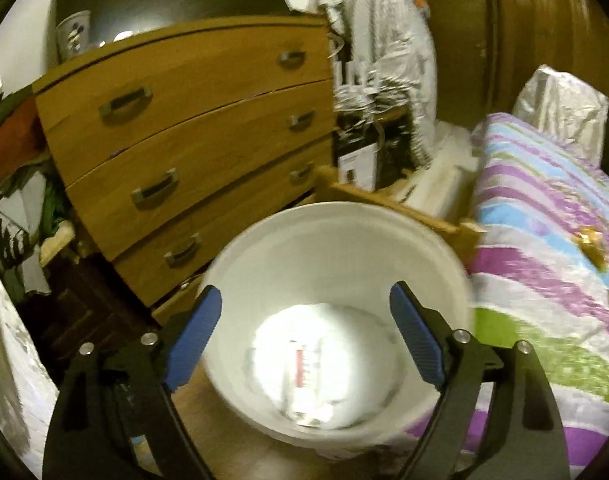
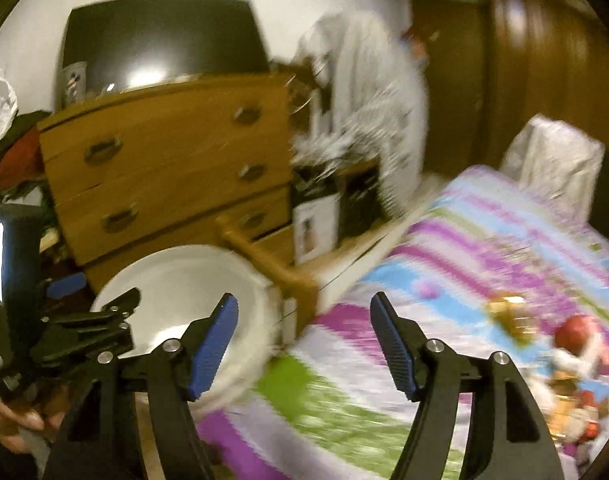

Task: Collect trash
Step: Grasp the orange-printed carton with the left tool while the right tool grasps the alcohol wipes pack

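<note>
A white bucket (image 1: 336,248) stands on the floor between a chest of drawers and the bed, with white crumpled trash (image 1: 316,364) lying at its bottom. My left gripper (image 1: 306,316) hangs over the bucket's mouth, open, with nothing between its blue pads. In the right wrist view, my right gripper (image 2: 304,320) is open and empty over the bed's edge, with the bucket (image 2: 176,276) to its left. Loose trash lies on the bed cover at the right: a gold wrapper (image 2: 508,316), a red piece (image 2: 576,332) and a small heap (image 2: 572,392). The gold wrapper (image 1: 592,240) also shows from the left wrist.
The wooden chest of drawers (image 1: 192,132) stands close behind the bucket, its lowest drawer (image 2: 264,256) pulled out. The bed's striped cover (image 2: 464,248) fills the right side. White clothing (image 1: 384,40) hangs beyond, beside a dark wardrobe (image 1: 544,32). A hand (image 2: 12,420) holds the left gripper (image 2: 96,292).
</note>
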Demonstrator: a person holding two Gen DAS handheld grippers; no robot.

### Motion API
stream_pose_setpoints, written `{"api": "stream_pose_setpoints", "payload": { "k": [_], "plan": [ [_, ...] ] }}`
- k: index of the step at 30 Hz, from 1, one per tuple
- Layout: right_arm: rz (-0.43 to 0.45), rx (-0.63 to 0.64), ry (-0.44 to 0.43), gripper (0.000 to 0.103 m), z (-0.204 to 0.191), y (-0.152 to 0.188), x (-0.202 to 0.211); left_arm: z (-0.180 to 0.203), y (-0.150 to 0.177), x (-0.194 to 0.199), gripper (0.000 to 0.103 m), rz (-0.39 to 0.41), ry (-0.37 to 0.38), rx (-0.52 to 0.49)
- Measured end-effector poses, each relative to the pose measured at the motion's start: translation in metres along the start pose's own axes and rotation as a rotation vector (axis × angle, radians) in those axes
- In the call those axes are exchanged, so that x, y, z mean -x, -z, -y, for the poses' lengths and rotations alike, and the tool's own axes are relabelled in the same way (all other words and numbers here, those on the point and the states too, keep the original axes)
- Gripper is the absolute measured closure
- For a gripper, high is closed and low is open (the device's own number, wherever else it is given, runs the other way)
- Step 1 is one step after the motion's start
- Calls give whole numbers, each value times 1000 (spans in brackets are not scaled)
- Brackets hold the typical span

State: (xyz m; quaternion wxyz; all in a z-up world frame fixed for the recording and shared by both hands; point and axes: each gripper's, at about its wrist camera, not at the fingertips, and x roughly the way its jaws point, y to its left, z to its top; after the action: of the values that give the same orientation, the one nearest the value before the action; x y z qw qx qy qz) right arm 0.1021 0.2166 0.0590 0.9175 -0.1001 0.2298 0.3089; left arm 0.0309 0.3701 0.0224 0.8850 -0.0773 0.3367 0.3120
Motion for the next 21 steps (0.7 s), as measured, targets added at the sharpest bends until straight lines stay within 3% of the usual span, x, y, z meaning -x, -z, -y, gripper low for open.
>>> {"api": "stream_pose_setpoints", "payload": {
  "k": [3,6,12,16,21],
  "plan": [
    [71,-54,95,26,43,20,38,33,6,17,18,18,57,-37],
    [119,-167,239,23,111,54,87,78,17,31,17,15,143,-107],
    [111,-426,524,17,249,133,166,159,47,51,16,-58,327,-207],
    [38,-632,572,17,327,189,187,218,71,71,16,-125,478,-274],
    [-58,-743,470,17,370,233,162,286,97,101,16,-238,684,-293]
  ]
}}
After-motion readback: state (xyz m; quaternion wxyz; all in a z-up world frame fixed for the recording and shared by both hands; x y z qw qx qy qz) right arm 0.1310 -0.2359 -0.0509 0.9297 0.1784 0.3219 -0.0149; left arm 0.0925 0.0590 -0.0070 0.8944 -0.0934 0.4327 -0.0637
